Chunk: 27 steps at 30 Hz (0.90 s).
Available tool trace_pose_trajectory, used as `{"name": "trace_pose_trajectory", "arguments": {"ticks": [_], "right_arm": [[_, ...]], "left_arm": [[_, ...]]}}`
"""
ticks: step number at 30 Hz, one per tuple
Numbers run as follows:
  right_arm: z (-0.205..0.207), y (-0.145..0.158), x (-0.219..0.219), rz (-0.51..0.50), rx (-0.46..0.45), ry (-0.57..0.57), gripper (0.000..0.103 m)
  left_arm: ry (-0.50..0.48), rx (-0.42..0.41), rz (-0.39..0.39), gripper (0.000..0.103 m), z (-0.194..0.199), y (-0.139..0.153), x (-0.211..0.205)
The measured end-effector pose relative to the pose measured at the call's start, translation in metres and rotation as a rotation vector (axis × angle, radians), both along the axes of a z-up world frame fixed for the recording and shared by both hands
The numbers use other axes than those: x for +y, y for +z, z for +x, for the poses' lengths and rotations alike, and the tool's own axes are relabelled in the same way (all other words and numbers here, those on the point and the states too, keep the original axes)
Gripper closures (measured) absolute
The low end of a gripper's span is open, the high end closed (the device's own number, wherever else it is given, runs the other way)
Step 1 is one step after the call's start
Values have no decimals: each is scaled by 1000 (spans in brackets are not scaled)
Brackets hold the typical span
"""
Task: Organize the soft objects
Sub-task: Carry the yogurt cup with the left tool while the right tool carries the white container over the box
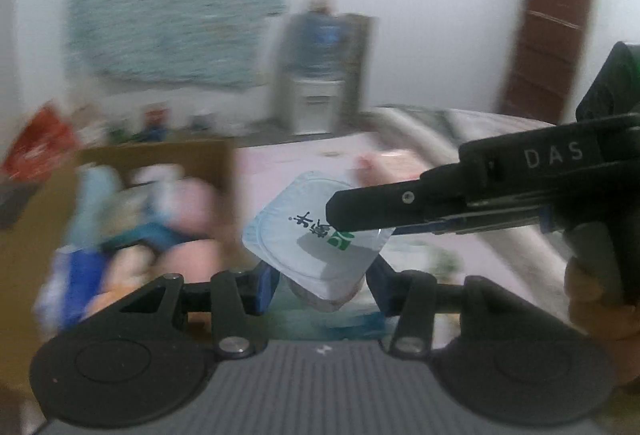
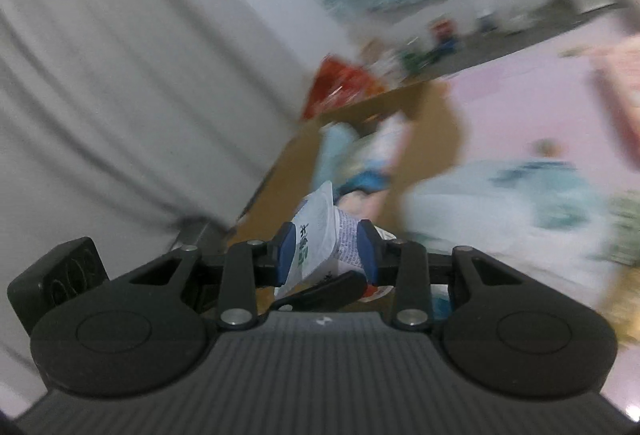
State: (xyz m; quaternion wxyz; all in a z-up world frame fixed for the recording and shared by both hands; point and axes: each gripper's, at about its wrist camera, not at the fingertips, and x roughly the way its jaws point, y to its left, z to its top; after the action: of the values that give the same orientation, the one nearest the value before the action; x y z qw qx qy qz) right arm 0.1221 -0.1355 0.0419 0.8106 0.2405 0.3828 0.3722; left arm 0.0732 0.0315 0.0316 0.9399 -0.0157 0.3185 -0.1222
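Note:
A small yogurt cup (image 1: pixel 316 235) with a pale blue foil lid and green logo hangs in the air, held by both grippers. My left gripper (image 1: pixel 324 283) is shut on the cup's body, a blue pad on either side below the lid. My right gripper (image 1: pixel 360 225) reaches in from the right and clamps the cup at the lid's rim. In the right wrist view the cup (image 2: pixel 316 231) lies on its side between the blue pads of my right gripper (image 2: pixel 328 255), with a black finger of the left gripper (image 2: pixel 320 289) just under it.
A cardboard box (image 1: pixel 160 151) with several soft, pastel items stands to the left on the pink bed sheet (image 1: pixel 280 163); the box (image 2: pixel 436 107) shows ahead in the right wrist view. A light blue soft item (image 2: pixel 520 191) lies to its right. Both views are motion-blurred.

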Motion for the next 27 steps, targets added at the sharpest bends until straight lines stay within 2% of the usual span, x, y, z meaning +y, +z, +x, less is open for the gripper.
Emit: {"name": "trace_pose_trajectory", "arguments": {"ticks": [3, 6, 8, 12, 17, 21, 27], "right_arm": [[34, -8, 58, -9, 83, 102, 69], [61, -26, 108, -33, 181, 164, 69], [77, -42, 134, -48, 246, 194, 69], [101, -75, 166, -35, 381, 225, 69], [112, -101, 185, 21, 507, 234, 68], [117, -113, 196, 44, 545, 245, 66], [117, -134, 212, 64, 607, 280, 61]], "left_arm": [[96, 71, 27, 54, 12, -3, 44], [166, 189, 7, 54, 30, -17, 90], [208, 274, -17, 54, 46, -30, 112], [252, 360, 32, 54, 60, -48, 140], [280, 420, 65, 54, 70, -60, 158], [292, 444, 135, 54, 73, -68, 165], [330, 480, 194, 53, 78, -80, 178]]}}
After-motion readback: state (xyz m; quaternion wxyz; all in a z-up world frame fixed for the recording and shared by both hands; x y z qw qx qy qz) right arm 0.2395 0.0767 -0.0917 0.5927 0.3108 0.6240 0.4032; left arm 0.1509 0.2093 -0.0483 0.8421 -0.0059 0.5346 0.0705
